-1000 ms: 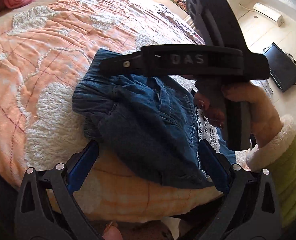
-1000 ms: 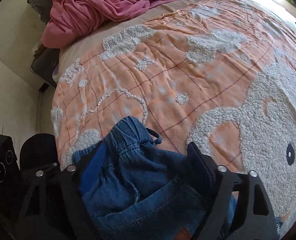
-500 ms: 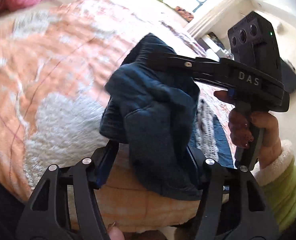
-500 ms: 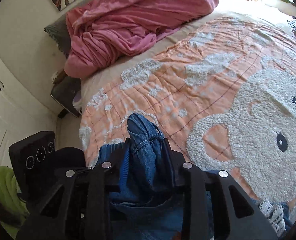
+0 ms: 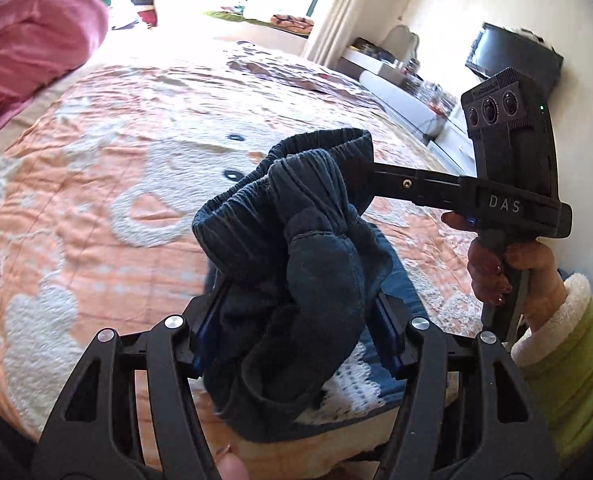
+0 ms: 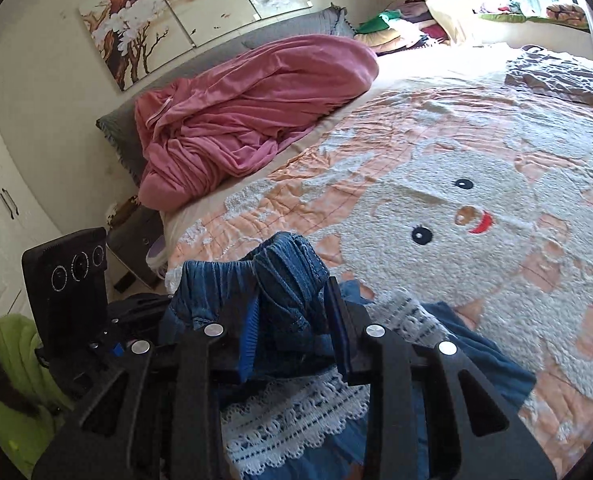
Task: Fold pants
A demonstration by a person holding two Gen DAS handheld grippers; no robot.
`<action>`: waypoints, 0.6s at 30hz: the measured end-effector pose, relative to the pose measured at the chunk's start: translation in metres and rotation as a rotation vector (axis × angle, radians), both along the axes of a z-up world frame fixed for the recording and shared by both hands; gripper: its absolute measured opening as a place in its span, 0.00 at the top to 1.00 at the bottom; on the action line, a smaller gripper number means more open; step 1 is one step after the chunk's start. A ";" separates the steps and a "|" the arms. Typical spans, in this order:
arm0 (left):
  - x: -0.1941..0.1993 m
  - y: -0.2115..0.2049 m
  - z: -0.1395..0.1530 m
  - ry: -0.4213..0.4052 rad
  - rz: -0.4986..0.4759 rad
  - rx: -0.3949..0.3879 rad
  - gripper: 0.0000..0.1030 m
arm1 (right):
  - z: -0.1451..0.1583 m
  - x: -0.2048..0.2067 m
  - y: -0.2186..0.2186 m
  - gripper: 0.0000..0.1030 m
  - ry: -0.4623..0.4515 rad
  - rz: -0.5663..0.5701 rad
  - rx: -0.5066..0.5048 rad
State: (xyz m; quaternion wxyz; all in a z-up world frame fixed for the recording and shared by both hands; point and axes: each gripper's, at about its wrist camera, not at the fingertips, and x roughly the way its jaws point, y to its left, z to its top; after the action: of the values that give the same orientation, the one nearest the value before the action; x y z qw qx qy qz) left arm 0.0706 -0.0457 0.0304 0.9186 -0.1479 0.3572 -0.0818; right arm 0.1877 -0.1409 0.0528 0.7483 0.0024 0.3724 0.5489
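The pants [image 5: 296,264] are small dark blue denim with an elastic waistband, bunched and lifted off the bed. My left gripper [image 5: 296,332] is shut on a thick fold of them. My right gripper [image 6: 292,328] is shut on the waistband [image 6: 288,268]; in the left wrist view it [image 5: 360,168] reaches in from the right and holds the waistband's top edge. A blue garment with white lace trim [image 6: 296,408] lies on the bed under the pants, and it also shows in the left wrist view [image 5: 356,392].
The bed has an orange quilt with a white fuzzy cartoon face [image 6: 456,216]. A pink blanket [image 6: 248,112] is heaped by the grey headboard. A bedside table [image 6: 136,240] stands at the bed's left. A TV [image 5: 512,56] and shelf stand at the far right wall.
Both grippers closed on the pants and raised them off the quilt. The cameras tilted up, showing more of the room. The lace-trimmed garment is now uncovered below.
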 end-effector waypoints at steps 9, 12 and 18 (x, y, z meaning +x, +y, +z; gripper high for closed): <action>0.022 -0.058 -0.017 0.003 -0.146 0.112 0.48 | -0.024 0.011 -0.074 0.68 0.077 -0.159 -0.013; 0.012 -0.070 -0.023 0.003 -0.201 0.097 0.48 | -0.032 0.017 -0.089 0.49 0.132 -0.227 -0.015; -0.003 -0.090 -0.036 0.002 -0.274 0.139 0.44 | -0.035 0.005 -0.078 0.19 0.111 -0.269 -0.089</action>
State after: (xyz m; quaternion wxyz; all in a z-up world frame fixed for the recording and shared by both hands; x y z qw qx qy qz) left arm 0.0678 -0.1357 -0.0059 0.9065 -0.0340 0.3799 -0.1813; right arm 0.1924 -0.2186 0.0182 0.7929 0.0496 0.4333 0.4256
